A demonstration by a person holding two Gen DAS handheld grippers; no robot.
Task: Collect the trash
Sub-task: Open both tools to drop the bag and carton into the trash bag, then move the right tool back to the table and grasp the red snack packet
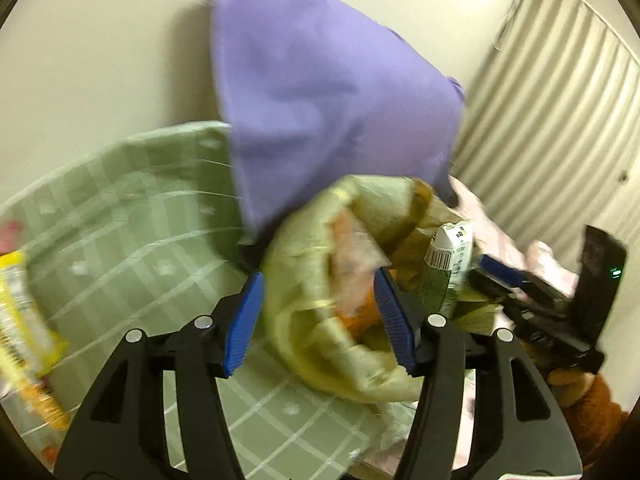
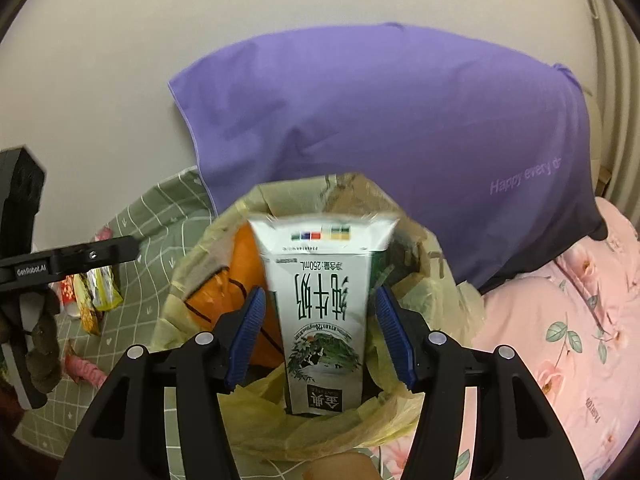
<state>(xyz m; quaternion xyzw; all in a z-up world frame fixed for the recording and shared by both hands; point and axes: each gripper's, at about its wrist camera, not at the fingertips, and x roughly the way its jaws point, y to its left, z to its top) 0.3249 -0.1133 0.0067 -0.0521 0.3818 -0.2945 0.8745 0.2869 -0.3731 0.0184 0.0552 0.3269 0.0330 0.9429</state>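
Note:
A yellow plastic trash bag (image 2: 432, 292) lies open on the bed, with an orange wrapper (image 2: 240, 280) inside. A white and green milk carton (image 2: 324, 300) stands upside down in the bag's mouth, between the blue pads of my right gripper (image 2: 320, 332), which is open with a gap on each side. My left gripper (image 1: 320, 320) is open around the bag's rim (image 1: 304, 280); the carton (image 1: 448, 260) shows behind it. My right gripper (image 1: 504, 276) is at the right of the left wrist view.
A purple pillow (image 2: 400, 128) leans on the wall behind the bag. Yellow snack wrappers (image 2: 98, 292) lie on the green checked sheet (image 2: 152, 232) to the left. A pink floral quilt (image 2: 568, 320) is at the right. A brown plush toy (image 1: 584, 408) sits low right.

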